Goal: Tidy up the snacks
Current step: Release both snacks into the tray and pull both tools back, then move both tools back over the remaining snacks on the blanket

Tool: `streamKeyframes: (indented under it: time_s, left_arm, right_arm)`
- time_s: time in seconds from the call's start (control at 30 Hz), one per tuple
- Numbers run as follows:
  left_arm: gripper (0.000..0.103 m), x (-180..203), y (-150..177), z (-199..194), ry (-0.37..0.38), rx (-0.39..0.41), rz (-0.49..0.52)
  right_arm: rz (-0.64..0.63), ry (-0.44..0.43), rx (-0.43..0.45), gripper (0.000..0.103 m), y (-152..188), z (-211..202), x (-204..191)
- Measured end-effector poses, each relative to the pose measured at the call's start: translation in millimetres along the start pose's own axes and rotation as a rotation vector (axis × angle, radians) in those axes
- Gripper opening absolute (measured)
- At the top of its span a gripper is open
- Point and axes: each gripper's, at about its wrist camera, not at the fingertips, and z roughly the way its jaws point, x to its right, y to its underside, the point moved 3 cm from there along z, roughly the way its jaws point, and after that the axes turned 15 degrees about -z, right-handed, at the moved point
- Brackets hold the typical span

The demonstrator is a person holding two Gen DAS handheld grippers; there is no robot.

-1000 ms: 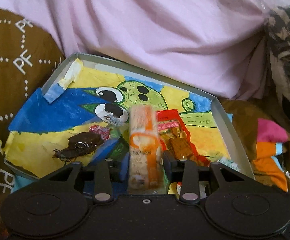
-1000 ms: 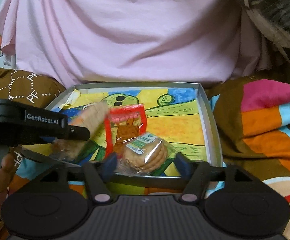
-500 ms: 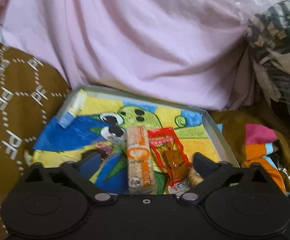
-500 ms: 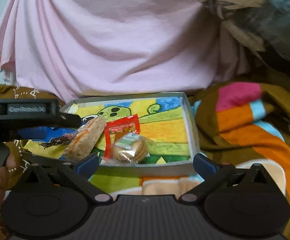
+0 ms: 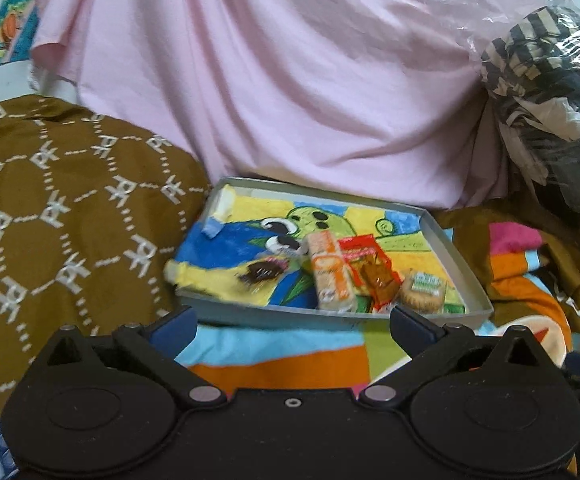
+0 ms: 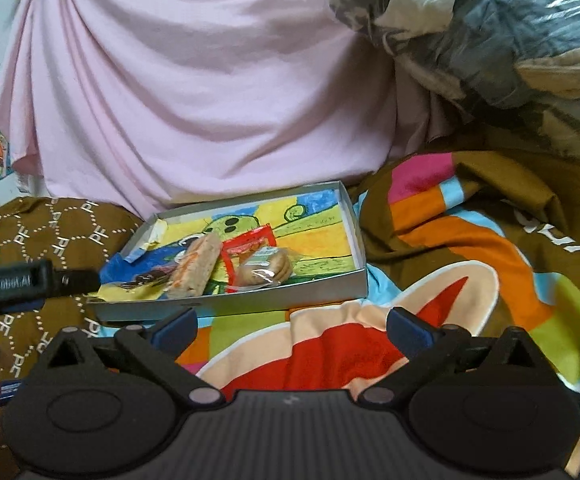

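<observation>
A shallow grey box (image 5: 459,258) (image 6: 353,226) lined with a bright cartoon drawing lies on the bed. In it lie an orange biscuit pack (image 5: 329,270) (image 6: 196,266), a red snack packet (image 5: 373,270) (image 6: 248,242), a clear pack of round crackers (image 5: 423,292) (image 6: 268,268) and a dark chocolate piece (image 5: 260,272) (image 6: 144,279). My left gripper (image 5: 291,326) is open and empty, back from the box's near edge. My right gripper (image 6: 291,322) is open and empty, also back from the box. The left gripper's body shows at the left of the right wrist view (image 6: 22,282).
A pink sheet (image 5: 270,80) rises behind the box. A brown patterned cushion (image 5: 58,208) lies left of it. A colourful blanket (image 6: 449,264) spreads to the right and front. Bagged clothes in clear plastic (image 6: 489,40) pile up at the back right.
The left gripper let go of the orange biscuit pack and the right let go of the cracker pack. Both opened and pulled back from the box.
</observation>
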Motion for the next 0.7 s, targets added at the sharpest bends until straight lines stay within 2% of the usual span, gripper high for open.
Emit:
streamKeyframes:
  time_s: [0.33,0.7]
  left_arm:
    - [0.102,-25.8,31.2,-61.8,-0.054,0.011,0.020]
    - [0.102,-58.3,68.4,-102.0,-0.139,-0.039,-0.029]
  right_arm:
    - [-0.080,-0.022,0.002,0.103,24.2,-56.7,-30.8]
    - [-0.244,-0.057,-0.028,0.103,54.7,-95.7,-73.9]
